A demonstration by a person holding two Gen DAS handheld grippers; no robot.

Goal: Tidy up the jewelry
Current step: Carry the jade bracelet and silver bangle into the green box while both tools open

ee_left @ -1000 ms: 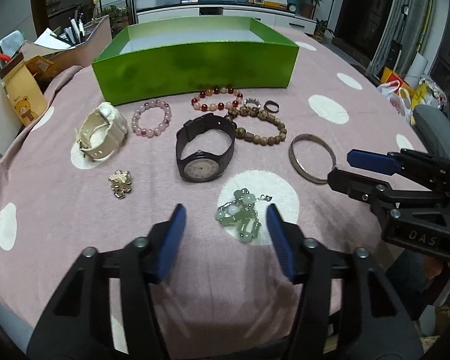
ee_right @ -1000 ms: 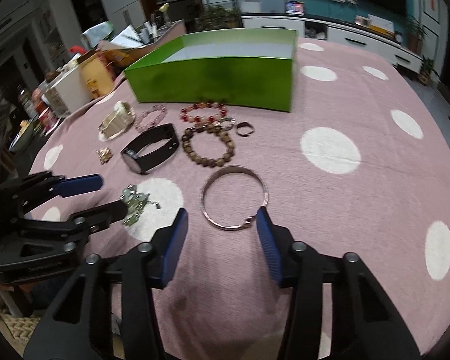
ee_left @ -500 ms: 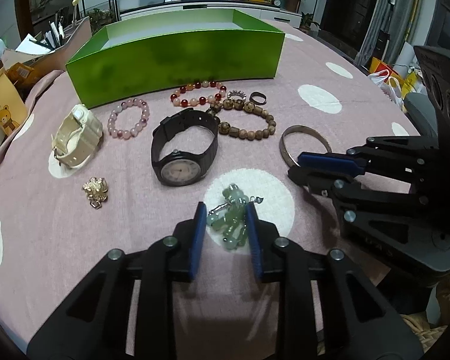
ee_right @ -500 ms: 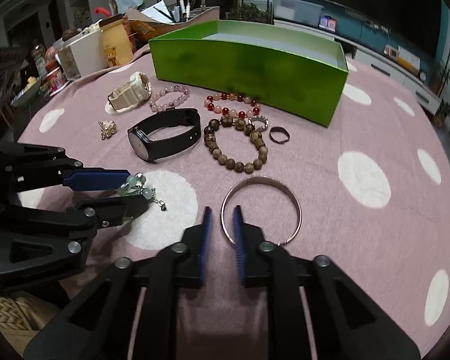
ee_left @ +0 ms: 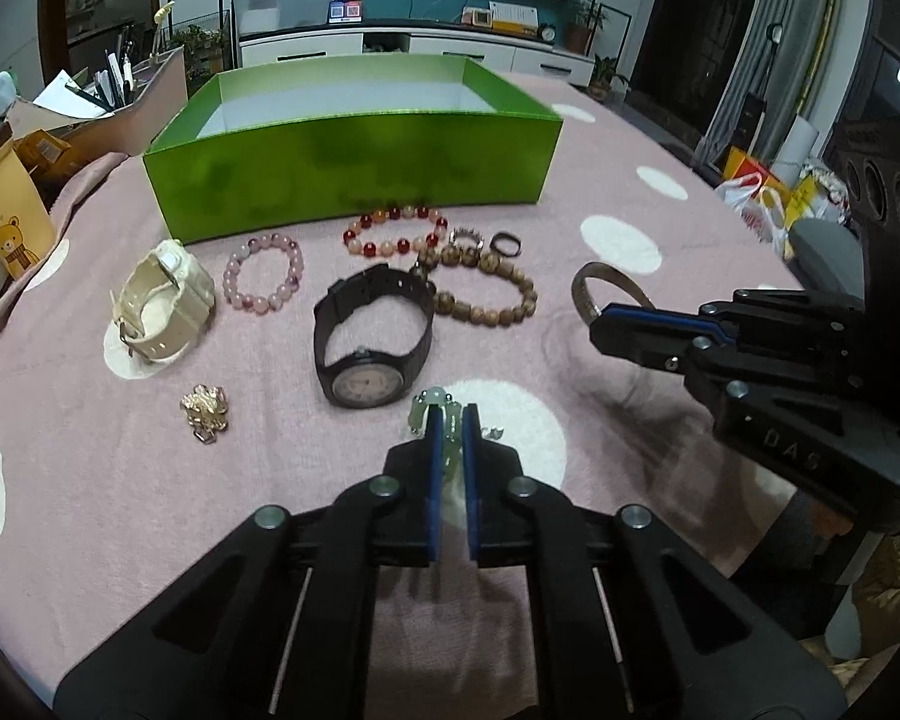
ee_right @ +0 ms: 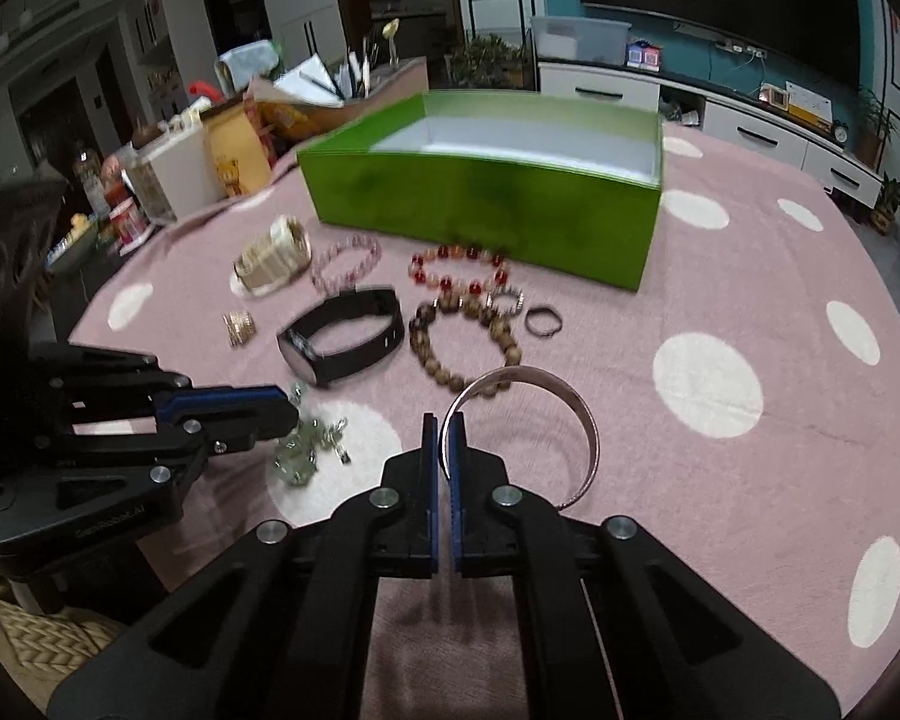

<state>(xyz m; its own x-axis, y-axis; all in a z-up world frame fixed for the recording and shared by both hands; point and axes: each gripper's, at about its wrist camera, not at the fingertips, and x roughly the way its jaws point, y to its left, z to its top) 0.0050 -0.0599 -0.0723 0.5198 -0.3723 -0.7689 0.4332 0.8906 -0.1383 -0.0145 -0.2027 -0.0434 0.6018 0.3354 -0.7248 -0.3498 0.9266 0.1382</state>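
Pale green jade-like bead bracelet [ee_left: 444,420], glossy, small metal charms on it, pinched between blue pads of left gripper [ee_left: 450,444], fingers nearly together on the beads, over a white dot of the cloth. Plain silver metal bangle [ee_right: 546,420], smooth flat band, rim clamped in right gripper [ee_right: 444,450], fingers almost closed on its near-left edge; the bangle tilts up off the cloth on that side. Between grippers and box lie: black plastic-strap watch [ee_left: 372,336] with round pale dial, cream chunky watch [ee_left: 162,306], pink round-bead bracelet [ee_left: 264,279], red and amber bead bracelet [ee_left: 393,231], brown wooden bead bracelet [ee_left: 486,294], small dark ring [ee_left: 507,244], sparkly silver ring [ee_left: 465,237], gold knobbly brooch [ee_left: 205,411]. Shiny green cardboard box [ee_left: 354,162], rectangular, open top, white inside, sits at the far side just behind the red beads. Surface [ee_right: 750,480] covered in pink fuzzy cloth with white polka dots. Room: teal wall, white low cabinet, dark TV, cluttered boxes and pens at left, curtains at right. Both grippers low, angled forward, side by side; the right one shows from the side in left wrist view, the left one likewise in right wrist view.
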